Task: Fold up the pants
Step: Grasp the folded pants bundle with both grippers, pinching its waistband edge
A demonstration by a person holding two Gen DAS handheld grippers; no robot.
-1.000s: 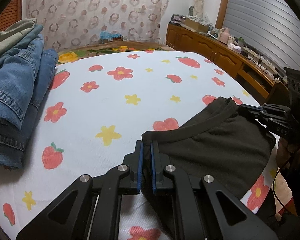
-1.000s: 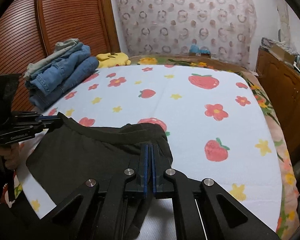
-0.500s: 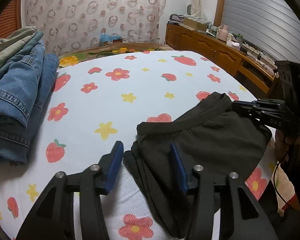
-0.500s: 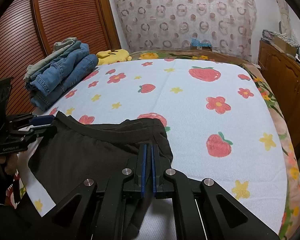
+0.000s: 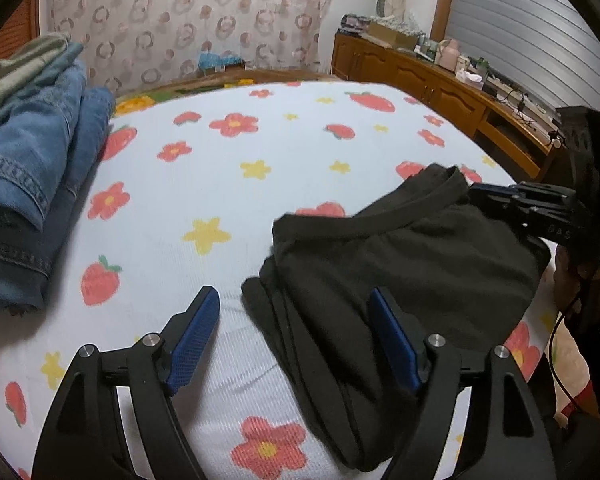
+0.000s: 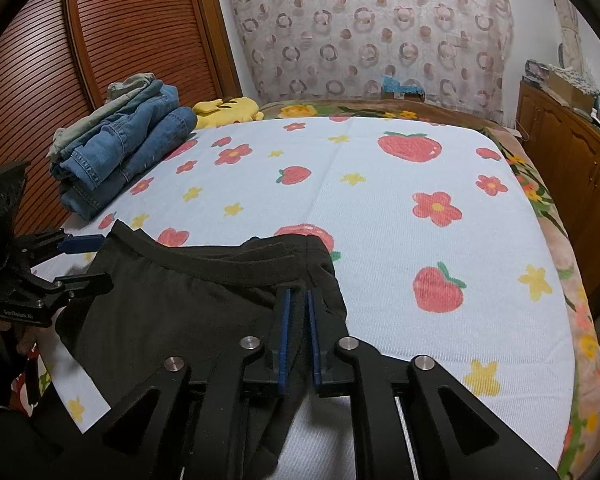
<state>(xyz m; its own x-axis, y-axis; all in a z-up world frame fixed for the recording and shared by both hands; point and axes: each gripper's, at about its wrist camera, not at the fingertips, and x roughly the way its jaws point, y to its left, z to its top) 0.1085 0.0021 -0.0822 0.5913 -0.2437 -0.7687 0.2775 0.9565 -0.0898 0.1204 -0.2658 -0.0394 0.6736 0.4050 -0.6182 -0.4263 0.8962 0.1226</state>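
**Desk:** While the black pants (image 5: 400, 264) lie folded at the near edge of the bed (image 5: 260, 152), where are the two tools?

**Photographer:** At opposite ends of the waistband. The left tool (image 5: 294, 316) hangs wide open over the stacked folds at its end, its blue pads (image 5: 192, 332) spread well apart and gripping nothing. One pad sits over bare sheet, the other over dark cloth.

**Desk:** And the right tool?

**Photographer:** From its own camera, the right tool (image 6: 298, 332) is nearly closed, a narrow gap between the pads with dark fabric showing in it. Whether it really pinches the cloth, I cannot tell. From the left camera it appears at the far end of the waistband (image 5: 496, 200), held in the person's hand.

**Desk:** What else is in frame?

**Photographer:** The sheet is white, printed with strawberries, red flowers and yellow stars. A pile of folded jeans (image 6: 128, 152) sits at the bed's left side near the slatted wardrobe door (image 6: 120, 40), with a yellow plush toy (image 6: 228, 110) just beyond it. A patterned curtain (image 6: 372, 28) hangs behind the bed; wooden cabinets (image 5: 428, 84) line the right wall.
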